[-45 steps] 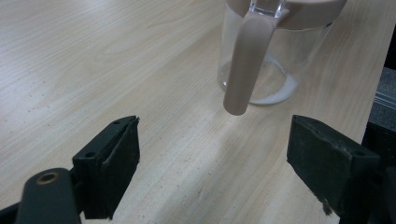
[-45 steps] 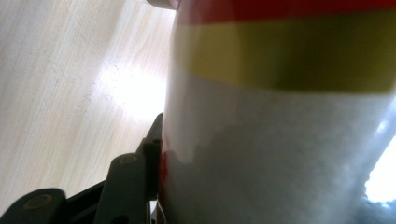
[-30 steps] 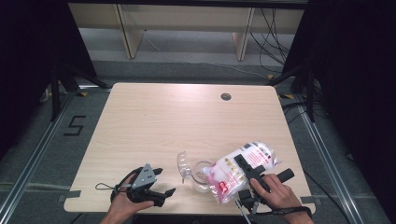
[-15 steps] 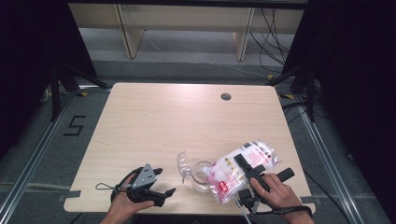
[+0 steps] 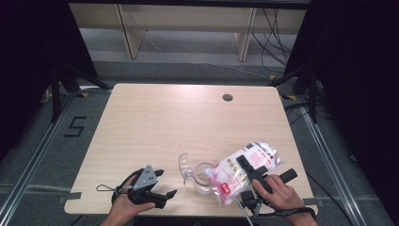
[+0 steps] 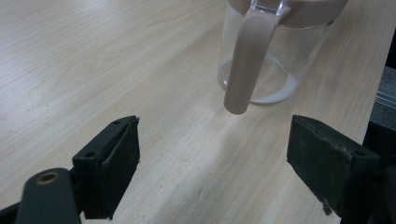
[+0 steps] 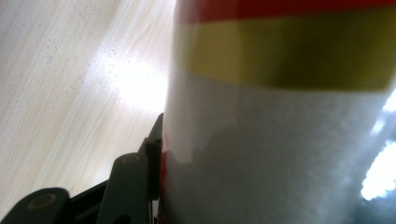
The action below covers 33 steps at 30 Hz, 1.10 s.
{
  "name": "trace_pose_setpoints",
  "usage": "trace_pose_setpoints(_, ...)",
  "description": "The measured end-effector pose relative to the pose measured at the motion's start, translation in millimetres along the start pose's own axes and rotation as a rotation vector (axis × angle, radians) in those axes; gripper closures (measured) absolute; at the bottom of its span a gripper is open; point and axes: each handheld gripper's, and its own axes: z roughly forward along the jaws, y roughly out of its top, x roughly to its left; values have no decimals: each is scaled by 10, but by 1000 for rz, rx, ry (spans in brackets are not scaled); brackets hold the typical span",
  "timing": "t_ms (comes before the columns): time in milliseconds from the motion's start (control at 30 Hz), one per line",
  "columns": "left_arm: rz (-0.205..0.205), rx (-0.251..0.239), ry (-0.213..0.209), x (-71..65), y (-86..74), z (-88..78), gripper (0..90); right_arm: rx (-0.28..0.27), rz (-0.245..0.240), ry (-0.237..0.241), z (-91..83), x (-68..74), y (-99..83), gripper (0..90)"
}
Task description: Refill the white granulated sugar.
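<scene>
Bag (image 5: 244, 169), red-and-yellow label print unreadable.

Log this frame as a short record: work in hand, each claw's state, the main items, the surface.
work: tipping a bag of white granules toward a clear pitcher
right claw: shut on the bag, which is held tilted with its lower end at the pitcher's mouth
left claw: open, nothing between the jaws, pointing at the pitcher's handle
pitcher: upright on the table, a little white at its bottom, lid swung open
surface: light wooden table
</scene>
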Motion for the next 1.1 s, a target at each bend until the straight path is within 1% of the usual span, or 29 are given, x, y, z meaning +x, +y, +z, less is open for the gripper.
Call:
trace_pose_setpoints(33, 3, 3, 2, 4, -1, -1, 170, 8, 10, 8, -5, 12, -2, 532)
trace_pose_setpoints(67, 5, 9, 3, 4, 1, -5, 170, 8, 10, 8, -5, 12, -2, 532)
trace_pose_setpoints(100, 2, 1, -1, 2, 0, -2, 170, 16, 16, 10, -11, 15, -5, 532)
trace_pose_setpoints(167, 1, 1, -1, 1, 0, -1, 170, 12, 10, 9, -9, 8, -10, 533)
trace_pose_setpoints(233, 0, 0, 0, 0, 0, 0, 170, 19, 22, 7, -18, 19, -14, 533)
trace_pose_setpoints(400, 0, 0, 0, -1, 0, 2, 170, 17, 19, 5, -22, 12, -20, 534)
trace_pose_setpoints(433, 18, 17, 8, 13, 1, -5, 170, 18, 18, 4, -22, 11, -20, 535)
trace_pose_setpoints(467, 17, 15, 8, 12, 1, -4, 170, 19, 15, 6, -22, 12, -19, 535)
trace_pose_setpoints(500, 16, 15, 8, 11, 1, -4, 170, 16, 24, 5, -18, 17, -16, 535)
trace_pose_setpoints(567, 1, 0, 1, -1, -1, 1, 170, 17, 20, 4, -19, 8, -19, 535)
trace_pose_setpoints(600, 0, 0, 0, -1, -1, 2, 170, 16, 21, 4, -21, 8, -19, 535)
trace_pose_setpoints(633, 18, 16, 7, 12, 1, -5, 170, 17, 21, 5, -22, 7, -18, 536)
trace_pose_setpoints(767, 17, 14, 6, 16, -1, -6, 170, 19, 21, 11, -24, 0, -17, 537)
trace_pose_setpoints(800, -5, -5, -2, 0, -3, 3, 170, 18, 21, 10, -23, -2, -18, 537)
trace_pose_setpoints(833, 17, 17, 7, 15, 1, -7, 170, 15, 22, 5, -21, -1, -21, 537)
trace_pose_setpoints(867, 16, 16, 7, 13, 1, -5, 170, 18, 20, 11, -23, -4, -22, 537)
trace_pose_setpoints(1100, 13, 11, 6, 9, 1, -3, 170, 19, 22, 5, -23, 2, -26, 538)
